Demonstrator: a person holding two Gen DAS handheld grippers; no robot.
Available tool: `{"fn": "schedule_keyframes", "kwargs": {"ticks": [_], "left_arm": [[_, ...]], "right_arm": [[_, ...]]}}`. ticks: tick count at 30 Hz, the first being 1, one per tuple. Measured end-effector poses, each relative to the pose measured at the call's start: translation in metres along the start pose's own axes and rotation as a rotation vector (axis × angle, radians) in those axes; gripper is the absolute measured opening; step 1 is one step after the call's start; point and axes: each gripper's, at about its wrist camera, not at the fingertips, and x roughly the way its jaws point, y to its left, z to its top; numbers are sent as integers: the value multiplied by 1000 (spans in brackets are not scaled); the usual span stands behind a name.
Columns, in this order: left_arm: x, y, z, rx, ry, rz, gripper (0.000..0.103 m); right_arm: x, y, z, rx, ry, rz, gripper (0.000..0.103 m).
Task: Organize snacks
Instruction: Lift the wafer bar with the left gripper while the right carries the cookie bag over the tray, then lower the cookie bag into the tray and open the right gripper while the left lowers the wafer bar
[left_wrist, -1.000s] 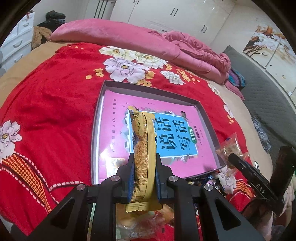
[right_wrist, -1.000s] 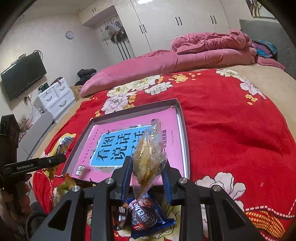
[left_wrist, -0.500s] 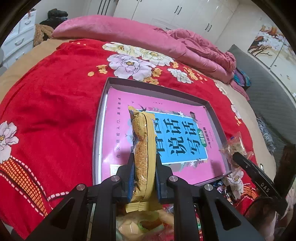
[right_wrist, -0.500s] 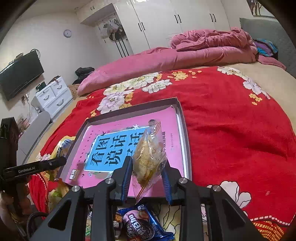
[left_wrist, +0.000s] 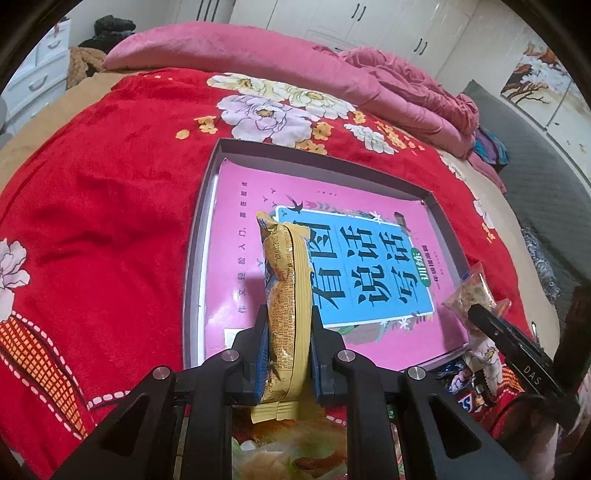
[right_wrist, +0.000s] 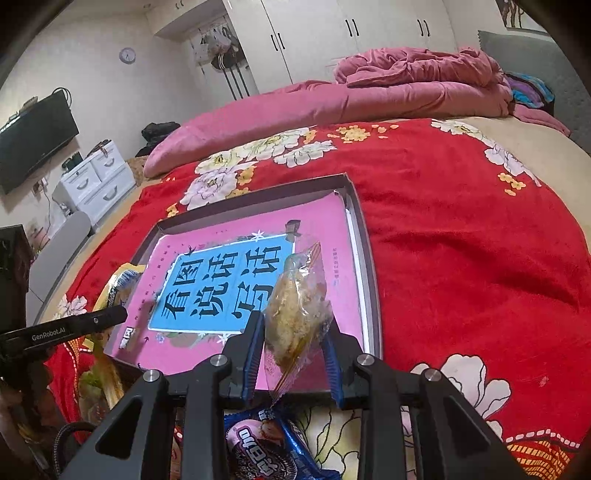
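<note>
Both tongs are loaded: left gripper (left_wrist: 286, 347) is clamped on a yellow snack packet (left_wrist: 284, 295), right gripper (right_wrist: 293, 354) on a clear snack bag (right_wrist: 297, 314). Each hangs over the near edge of the shallow tray (left_wrist: 199, 236) lined with a pink book (left_wrist: 332, 258). This looks like the placing step; next, carry each forward over the book, lower, then release. More snacks (right_wrist: 266, 446) lie on the red blanket (right_wrist: 461, 258) off the tray's near edge.

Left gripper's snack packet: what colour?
Golden yellow with small dark print, held in the left gripper; the snack packet shows best in the left wrist view.
</note>
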Motion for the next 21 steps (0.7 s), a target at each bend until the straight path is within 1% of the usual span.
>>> {"fn": "schedule_keyframes", "kwargs": {"ticks": [8, 16, 21], "left_arm": [[4, -1, -3, 4, 11, 7, 19], [8, -1, -4, 7, 15, 19, 19], [9, -1, -3, 4, 16, 20, 19]], "right_arm": [[1, -1, -2, 0, -1, -9, 31], [4, -8, 1, 27, -20, -45, 32], [3, -12, 0, 47, -13, -26, 32]]}}
